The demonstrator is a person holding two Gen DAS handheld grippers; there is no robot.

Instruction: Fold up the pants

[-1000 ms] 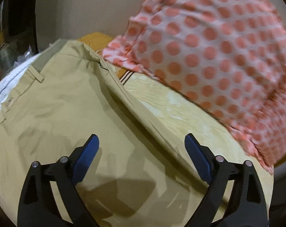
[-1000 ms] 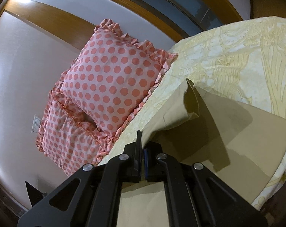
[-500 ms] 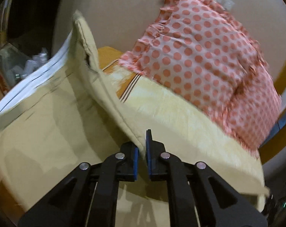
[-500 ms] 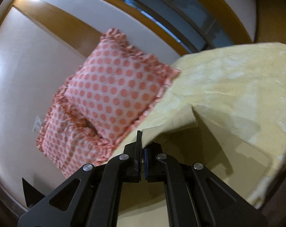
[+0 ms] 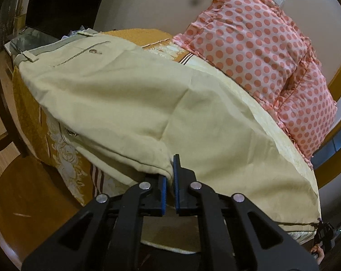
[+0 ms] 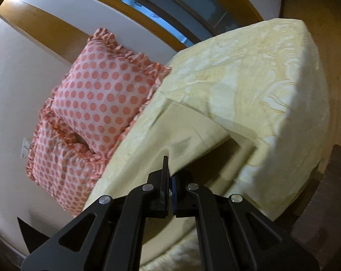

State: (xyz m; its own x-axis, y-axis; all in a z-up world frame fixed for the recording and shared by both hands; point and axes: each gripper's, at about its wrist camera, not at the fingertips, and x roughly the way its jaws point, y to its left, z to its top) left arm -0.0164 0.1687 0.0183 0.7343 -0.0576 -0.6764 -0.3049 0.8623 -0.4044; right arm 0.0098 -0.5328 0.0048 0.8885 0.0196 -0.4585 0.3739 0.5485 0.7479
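The beige pants [image 5: 129, 99] lie along the bed, with the waistband and a buttoned back pocket [image 5: 80, 52] at the far left. My left gripper [image 5: 169, 176] is shut on the near edge of the pants, mid-length. My right gripper [image 6: 169, 176] is shut on the leg end of the pants [image 6: 188, 140], lifted off the bedspread with the hem hanging to the right. The right gripper also shows small at the lower right of the left wrist view [image 5: 326, 237].
The bed has a pale yellow patterned bedspread [image 6: 249, 79] with an orange side [image 5: 35, 124]. Two pink polka-dot pillows [image 5: 256, 49] lean on the wall behind the pants. Wooden floor [image 5: 17, 192] lies in front, and a dark wooden piece [image 6: 328, 192] stands by the bed corner.
My left gripper closed on the pants edge, lifted it and carried it toward the near side of the bed. My right gripper stayed shut on the leg end and pulled back with it.
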